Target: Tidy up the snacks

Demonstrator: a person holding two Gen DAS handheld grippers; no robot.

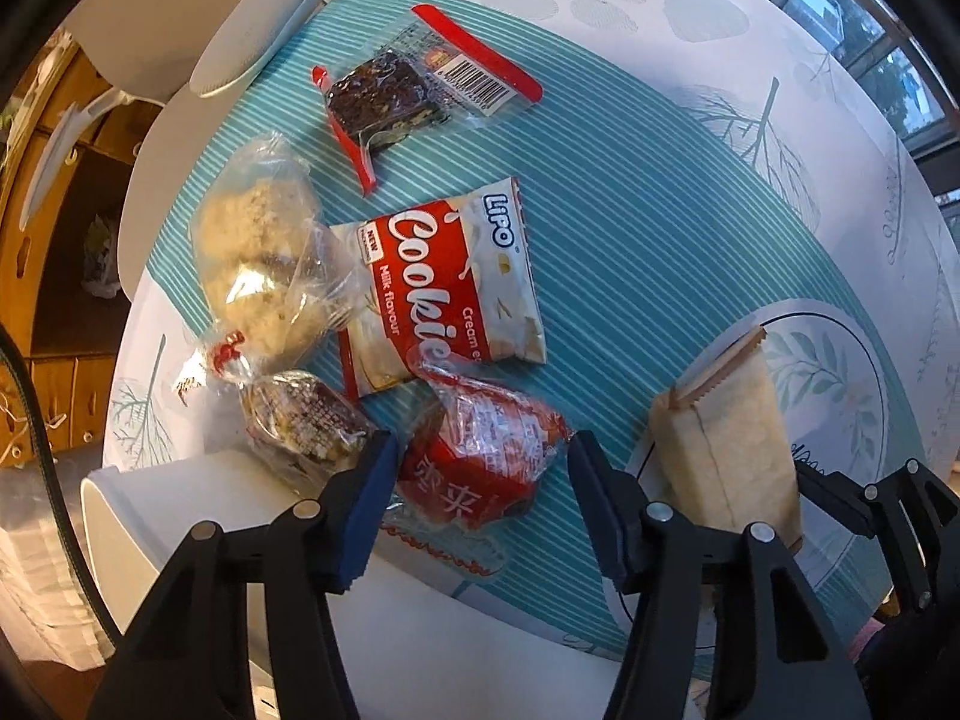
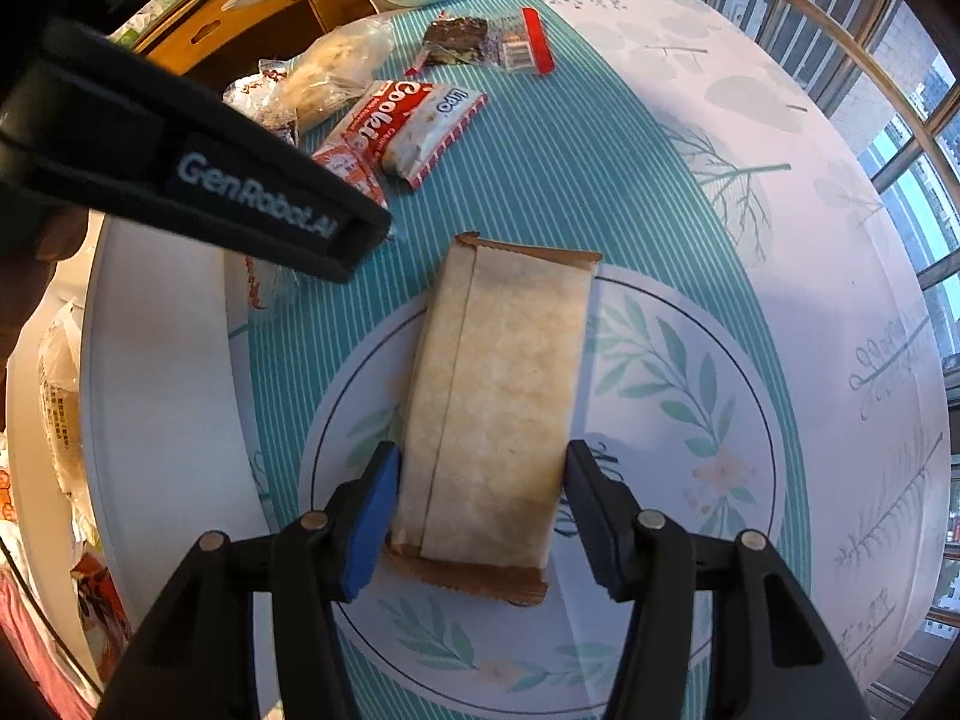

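Right gripper clamped across beige wrapped bar, long axis running away from camera, near end over plate. Left gripper half-open around red packet; contact unclear

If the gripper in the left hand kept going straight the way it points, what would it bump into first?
Most likely the crinkly red plastic snack packet lying on the striped teal placemat. It sits right between the left gripper's fingers, which point down at it. Whether the pads already touch it is unclear.
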